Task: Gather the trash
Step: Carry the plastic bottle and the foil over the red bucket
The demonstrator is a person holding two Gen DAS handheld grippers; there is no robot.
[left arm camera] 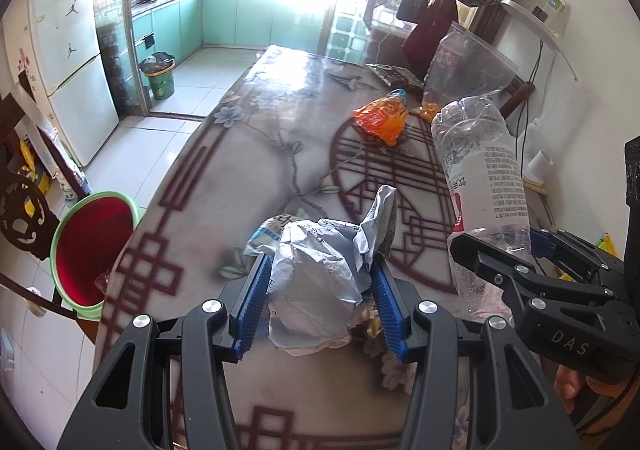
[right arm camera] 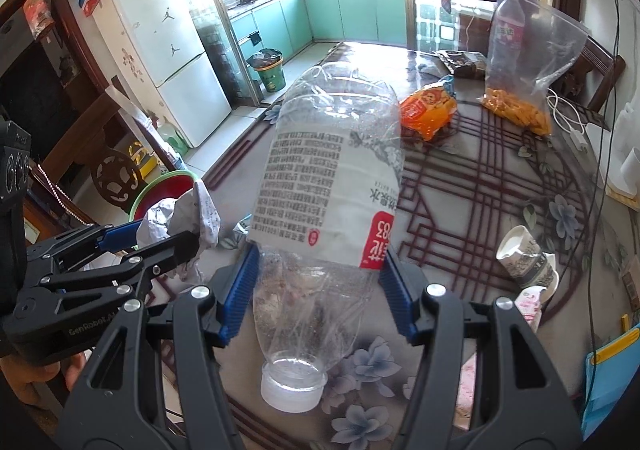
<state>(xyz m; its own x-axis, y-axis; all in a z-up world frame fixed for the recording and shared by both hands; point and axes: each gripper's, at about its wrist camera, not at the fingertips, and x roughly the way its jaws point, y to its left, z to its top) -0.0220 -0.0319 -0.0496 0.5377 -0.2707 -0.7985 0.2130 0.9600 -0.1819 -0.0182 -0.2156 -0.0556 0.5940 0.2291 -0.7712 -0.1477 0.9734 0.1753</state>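
My left gripper (left arm camera: 318,270) is shut on a crumpled grey paper wad (left arm camera: 320,270), held above the table's near edge; both also show in the right wrist view, the gripper (right arm camera: 160,238) and the wad (right arm camera: 180,218). My right gripper (right arm camera: 320,262) is shut on an empty clear plastic bottle (right arm camera: 332,170), cap toward the camera; in the left wrist view the bottle (left arm camera: 484,170) stands to the right. A green bin with a red inside (left arm camera: 92,250) stands on the floor left of the table. An orange snack wrapper (left arm camera: 382,116) lies farther out on the table.
The patterned table (left arm camera: 260,154) also holds a clear zip bag with orange snacks (right arm camera: 524,62), a dark packet (left arm camera: 394,76), a crushed paper cup (right arm camera: 528,262) and a white cable (right arm camera: 568,126). A fridge (left arm camera: 68,62) and a second bin (left arm camera: 160,76) stand at the far left.
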